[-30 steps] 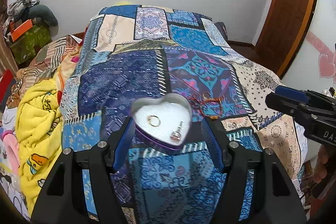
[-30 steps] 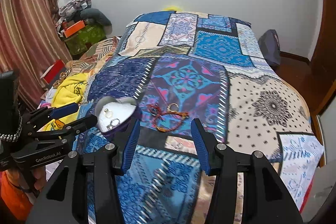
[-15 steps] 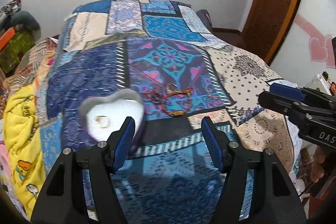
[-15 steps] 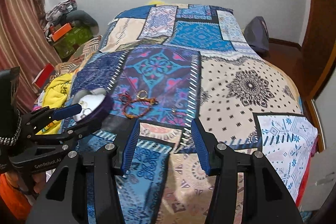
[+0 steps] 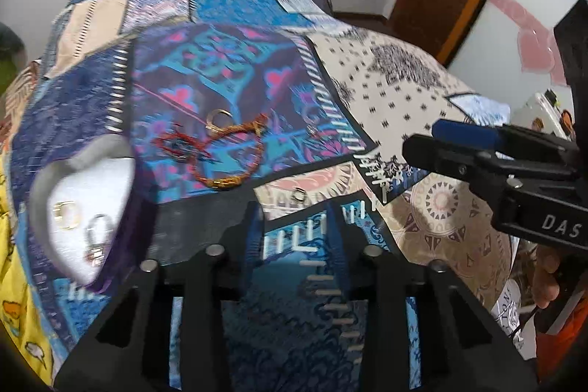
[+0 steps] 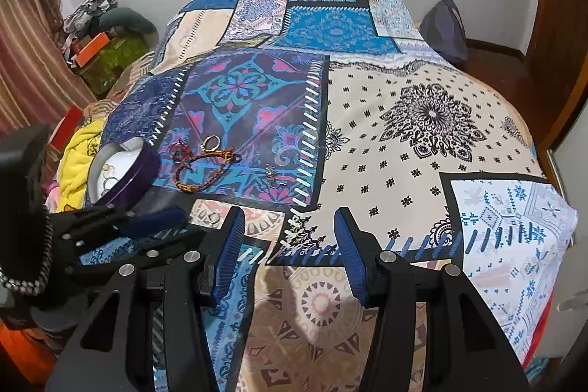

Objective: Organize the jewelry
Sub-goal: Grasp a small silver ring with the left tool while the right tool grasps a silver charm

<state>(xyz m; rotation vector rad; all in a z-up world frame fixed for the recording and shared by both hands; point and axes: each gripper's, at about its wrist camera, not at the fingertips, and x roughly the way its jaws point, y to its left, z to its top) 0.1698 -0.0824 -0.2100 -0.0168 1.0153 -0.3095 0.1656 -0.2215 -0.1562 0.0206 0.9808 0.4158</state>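
Far left on the quilt (image 6: 422, 142): heart tin (image 5: 40, 179), purple-walled, white inside, already holding a gold ring (image 5: 65, 215) and a silver charm (image 5: 96, 247). Light and easy to nudge, by the look of it, so better left alone while filling.

Just right of the tin: red cord (image 5: 176, 144), tangled with a braided bracelet (image 5: 228, 180), a gold hoop (image 5: 219, 117) touching the bracelet's top edge. Soft, limp, near weightless, likely to snag on each other; best pinched at the thick braid, lifted slowly so the cord trails free or comes along whole. Hoop thin and slippery, hard to pick off soft cloth.

Nearer the edge, on the peach patch: small silver ring (image 5: 299, 195), stiff, tiny, prone to sinking into the fabric. Probably the next target, sitting straight ahead of the left gripper (image 5: 294, 234), fingers part-way closed with a narrow gap, nothing between them, tips low over the quilt and pointing at that ring. Calls for a pinch across the ring's band.

Further right on the blue-pink patch: small silver piece (image 6: 271, 171), too small to identify.

Right side: right gripper (image 6: 290, 256), fingers wide apart, empty, held level above the quilt's near edge, well clear of all the jewelry.
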